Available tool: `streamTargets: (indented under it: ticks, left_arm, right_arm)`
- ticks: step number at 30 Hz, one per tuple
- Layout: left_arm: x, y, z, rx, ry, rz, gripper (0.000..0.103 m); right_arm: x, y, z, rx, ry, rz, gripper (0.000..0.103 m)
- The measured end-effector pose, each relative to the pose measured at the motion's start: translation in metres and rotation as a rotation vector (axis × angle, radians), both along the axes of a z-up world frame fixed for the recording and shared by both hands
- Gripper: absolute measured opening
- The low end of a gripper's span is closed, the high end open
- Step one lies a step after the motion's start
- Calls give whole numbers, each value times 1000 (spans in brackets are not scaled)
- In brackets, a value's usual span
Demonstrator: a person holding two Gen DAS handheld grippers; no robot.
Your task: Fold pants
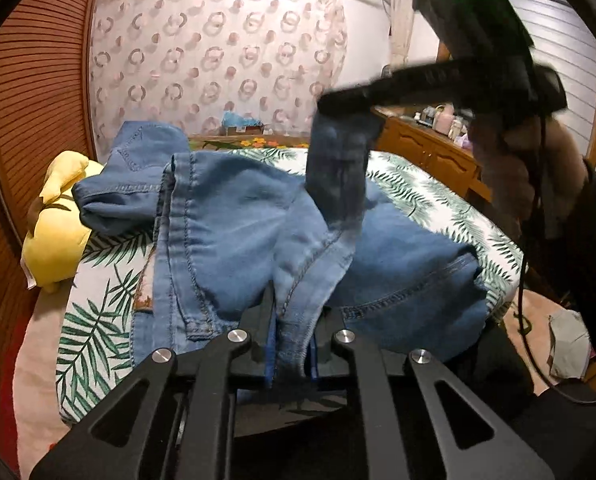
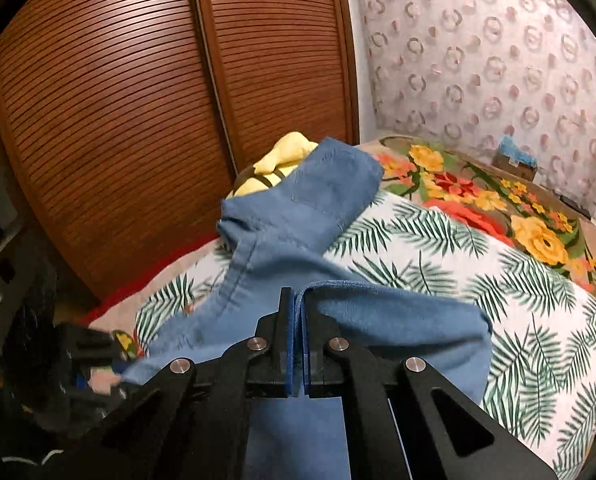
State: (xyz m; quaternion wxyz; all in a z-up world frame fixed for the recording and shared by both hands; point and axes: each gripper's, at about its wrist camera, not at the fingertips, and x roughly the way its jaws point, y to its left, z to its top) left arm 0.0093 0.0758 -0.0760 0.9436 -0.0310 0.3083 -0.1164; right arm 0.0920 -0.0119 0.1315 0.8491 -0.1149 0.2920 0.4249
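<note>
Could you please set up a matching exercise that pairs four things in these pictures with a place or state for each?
Things:
1. pants
2. yellow plush toy
3. left tool
4. wardrobe doors

Places or states:
A. slatted brown wood, standing beside the bed
B. shut on a bunched fold of denim
C. lying crumpled on the leaf-print bedspread, gripped at two spots
D. resting at the bed's edge, partly covered by a pant leg

Right pairs: 1-C, 2-D, 3-B, 4-A
</note>
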Motion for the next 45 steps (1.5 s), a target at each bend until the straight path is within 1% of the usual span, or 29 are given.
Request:
streamTargets:
  ticks: [3, 6, 8, 14, 20, 24, 25, 26, 27, 28, 29, 30, 31, 32, 33, 35, 38, 42, 43, 44, 45]
  left_arm:
    - [3, 7, -8, -8, 23, 14, 13]
    - [5, 9, -15, -10, 39, 16, 13]
    - [6, 13, -18, -16, 46, 26, 13]
    - [3, 22, -20, -24, 47, 37, 13]
    - [4, 24, -24, -29, 59, 34, 13]
    - [4, 23, -25, -29, 69, 38, 13]
    - [5, 23, -25, -31, 73, 39, 13]
    - [5, 24, -24, -35, 77, 41, 15]
    - [6, 25, -24, -35, 80, 47, 17]
    - [6, 26, -24, -32, 80, 55, 21]
    - [6, 27, -23, -29, 81, 62, 30]
    - [7, 27, -23, -25, 81, 70, 35]
    - [7, 28, -22, -25, 80, 79, 45]
    - [7, 29, -22, -27, 78, 80, 53]
    - [7, 29, -22, -29, 77, 80, 54]
    - [8, 29, -22, -27, 79, 83, 58]
    - [7, 28, -20, -18, 74, 89, 59]
    - [6, 27, -13, -12, 60, 98, 60]
    - [6, 27, -12, -11, 56, 96, 64]
    - [6, 26, -10, -10, 49, 91, 73]
    - [6, 25, -8, -12, 44, 83, 78]
  right_arm:
    - [13, 4, 0, -3, -9, -7, 2]
    - [25, 13, -7, -14, -10, -8, 2]
    - [40, 22, -15, -28, -11, -6, 2]
    - [64, 61, -34, -79, -11, -16, 2]
    - [82, 84, -50, -95, 34, -40, 2]
    - [88, 89, -57, -77, 52, -47, 3]
    - [89, 91, -58, -78, 54, -50, 3]
    - [90, 93, -59, -85, 51, -54, 6]
    - [90, 95, -59, -89, 46, -57, 8]
    - [89, 95, -58, -89, 39, -59, 13]
    - [88, 95, -56, -85, 33, -60, 19]
    - [86, 94, -54, -78, 31, -57, 23]
    - [85, 92, -51, -72, 27, -54, 32]
    - [84, 90, -49, -68, 22, -51, 41]
    - [83, 87, -45, -62, 18, -46, 43]
    - [79, 80, -40, -52, 5, -41, 44]
    - [72, 61, -32, -53, -40, -79, 44]
    - [62, 24, -28, -53, -62, -105, 44]
    - [58, 11, -29, -59, -71, -116, 44]
    - [54, -2, -32, -65, -79, -127, 44]
    - [50, -14, -35, -71, -86, -135, 44]
